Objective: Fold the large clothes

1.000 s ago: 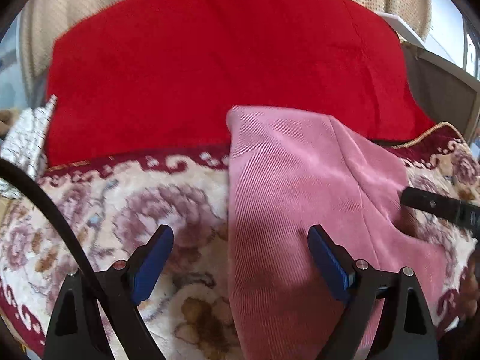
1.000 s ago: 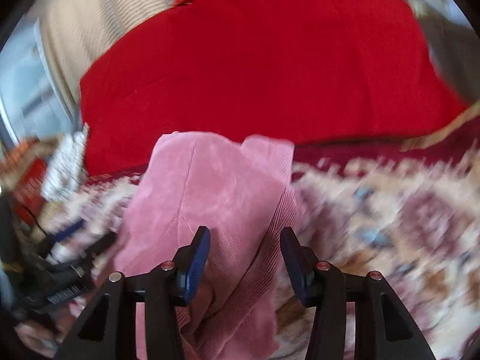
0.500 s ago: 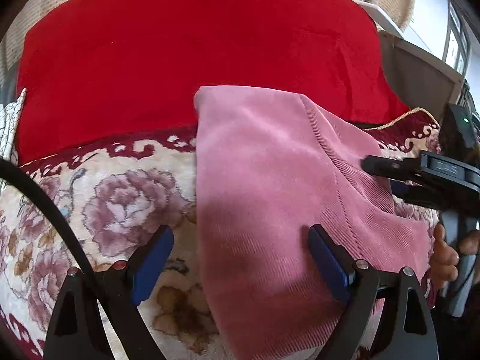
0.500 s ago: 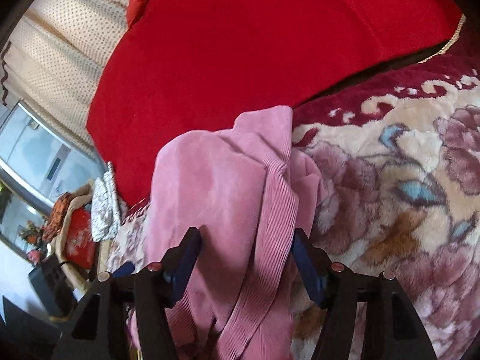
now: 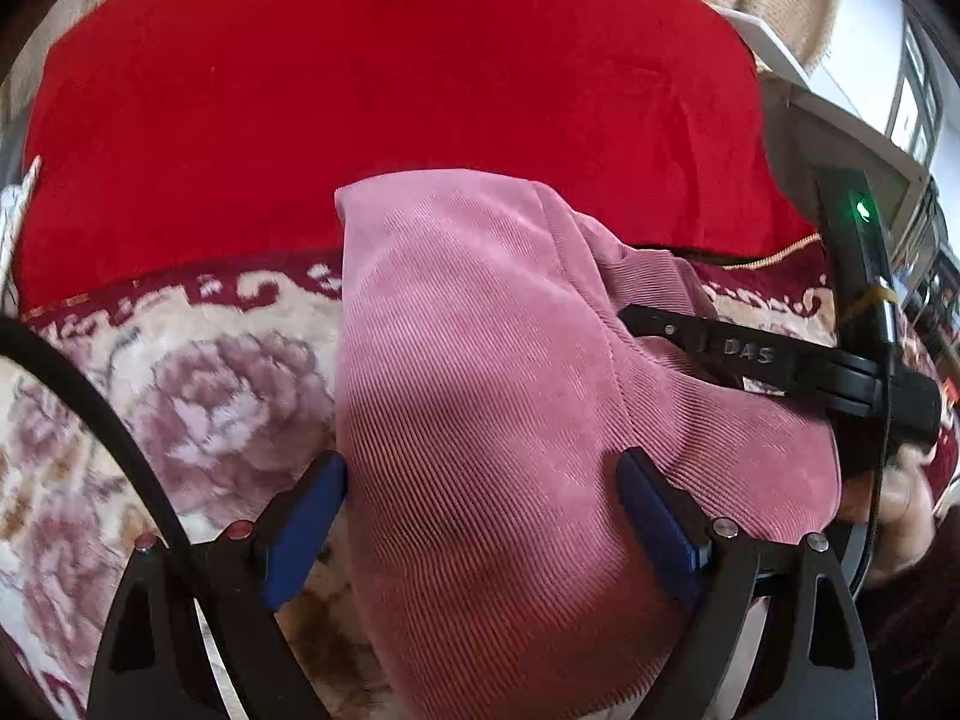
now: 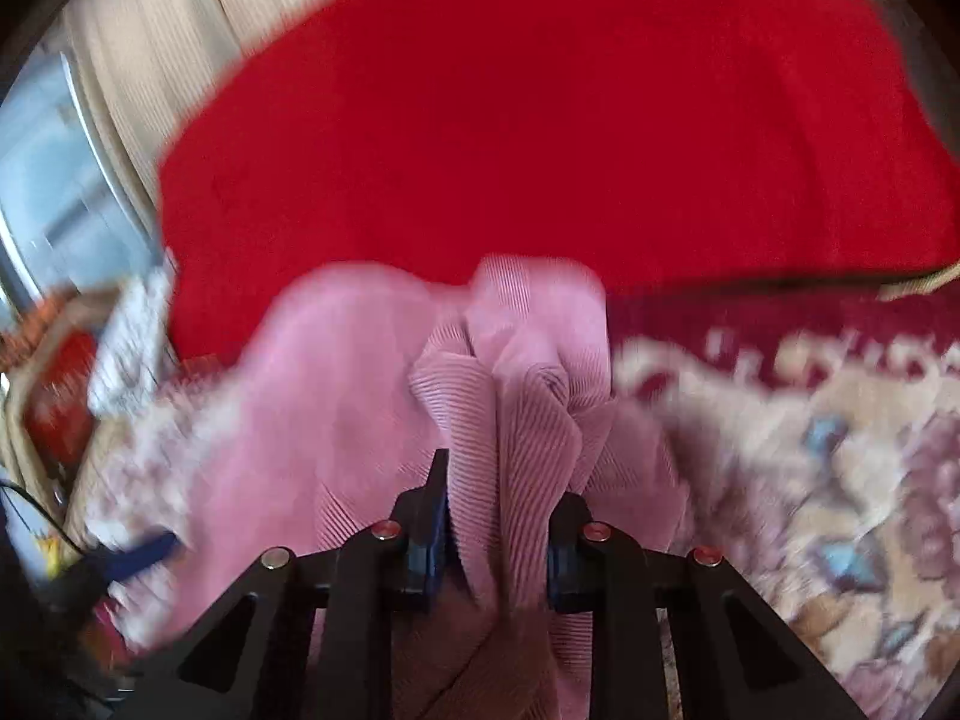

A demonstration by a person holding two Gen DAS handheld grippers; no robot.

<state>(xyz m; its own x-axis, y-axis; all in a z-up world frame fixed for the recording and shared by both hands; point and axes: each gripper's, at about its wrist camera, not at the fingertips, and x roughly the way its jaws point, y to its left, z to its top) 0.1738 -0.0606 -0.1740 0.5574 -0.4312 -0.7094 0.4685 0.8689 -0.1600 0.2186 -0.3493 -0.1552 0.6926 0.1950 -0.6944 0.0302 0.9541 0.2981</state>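
A pink corduroy garment (image 5: 480, 330) lies folded on a floral blanket (image 5: 198, 396). My left gripper (image 5: 480, 525) is open wide, low over the garment's near left part; its blue pads straddle the cloth without pressing it. In the left wrist view my right gripper (image 5: 690, 336) reaches in from the right onto the garment's right edge. In the right wrist view the right gripper (image 6: 497, 546) has its jaws closing, and a bunched ridge of the pink garment (image 6: 336, 396) fills the gap between the pads.
A large red cloth (image 5: 390, 90) covers the surface behind the garment. A beige curtain (image 6: 150, 60) hangs behind it. The floral blanket (image 6: 810, 450) spreads to the right. Cluttered items (image 6: 66, 396) sit at the far left. A person's hand (image 5: 900, 498) holds the right gripper.
The right gripper has come down onto the garment's right edge and its jaws have narrowed around a fold. The left gripper stayed open and hardly moved.
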